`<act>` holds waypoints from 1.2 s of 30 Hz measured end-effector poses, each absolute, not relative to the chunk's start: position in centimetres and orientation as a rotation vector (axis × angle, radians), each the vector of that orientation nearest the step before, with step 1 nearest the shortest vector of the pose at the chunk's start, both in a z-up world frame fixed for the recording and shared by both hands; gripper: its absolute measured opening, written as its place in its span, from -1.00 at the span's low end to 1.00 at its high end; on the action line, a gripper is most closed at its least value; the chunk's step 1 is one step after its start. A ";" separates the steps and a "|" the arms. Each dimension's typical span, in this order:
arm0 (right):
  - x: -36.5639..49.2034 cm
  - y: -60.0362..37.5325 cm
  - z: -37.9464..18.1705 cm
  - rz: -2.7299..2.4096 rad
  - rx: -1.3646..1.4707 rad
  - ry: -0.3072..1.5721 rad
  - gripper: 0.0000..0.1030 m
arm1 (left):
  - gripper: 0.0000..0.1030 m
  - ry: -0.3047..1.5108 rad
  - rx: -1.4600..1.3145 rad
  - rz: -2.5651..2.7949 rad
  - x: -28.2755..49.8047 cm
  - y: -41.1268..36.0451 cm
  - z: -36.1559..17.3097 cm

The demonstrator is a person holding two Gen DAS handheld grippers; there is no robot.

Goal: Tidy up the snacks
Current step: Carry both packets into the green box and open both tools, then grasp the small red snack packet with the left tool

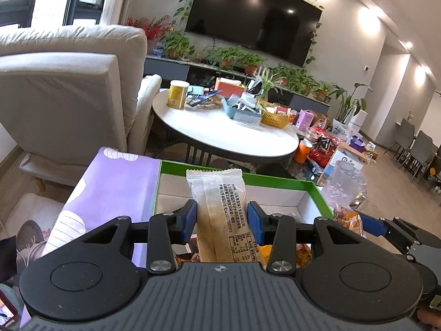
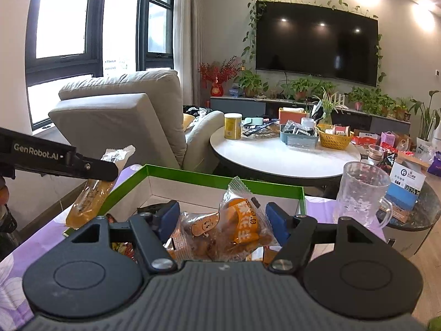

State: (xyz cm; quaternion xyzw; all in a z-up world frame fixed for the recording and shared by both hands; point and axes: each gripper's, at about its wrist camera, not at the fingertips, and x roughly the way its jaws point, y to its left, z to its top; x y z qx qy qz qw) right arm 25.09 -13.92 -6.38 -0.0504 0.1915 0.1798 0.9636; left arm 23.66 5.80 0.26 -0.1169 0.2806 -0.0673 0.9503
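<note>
My left gripper point(image 1: 222, 220) is shut on a long tan wafer snack in a clear wrapper point(image 1: 220, 209), held upright above the near left corner of a green-rimmed white box point(image 1: 275, 178). The same snack point(image 2: 91, 195) and the left gripper point(image 2: 104, 171) show at the left of the right wrist view. My right gripper point(image 2: 222, 220) is shut on a clear packet of brown snacks with an orange label point(image 2: 234, 229), held over the green box point(image 2: 220, 178). Other snack packets lie under the grippers, mostly hidden.
The box sits on a purple patterned cloth point(image 1: 115, 182). A clear glass mug point(image 2: 361, 193) stands right of the box. Beyond are a round white table point(image 2: 275, 154) with a yellow can, baskets and clutter, a beige armchair point(image 2: 124, 121), and boxes and bags on the floor point(image 1: 330, 149).
</note>
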 end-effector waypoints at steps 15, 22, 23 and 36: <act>26.5 -13.6 -7.5 0.277 -0.088 0.400 0.61 | -0.09 0.641 -0.216 -0.122 25.5 5.4 -1.6; 26.0 -14.0 -6.8 0.278 -0.069 0.396 0.65 | -0.09 0.628 -0.217 -0.116 24.7 5.9 -0.9; 25.9 -14.0 -6.7 0.278 -0.066 0.395 0.65 | -0.09 0.625 -0.215 -0.115 24.4 6.0 -0.8; 23.8 -15.0 -6.1 0.279 -0.040 0.392 0.65 | -0.08 0.646 -0.210 -0.144 19.2 6.3 -1.1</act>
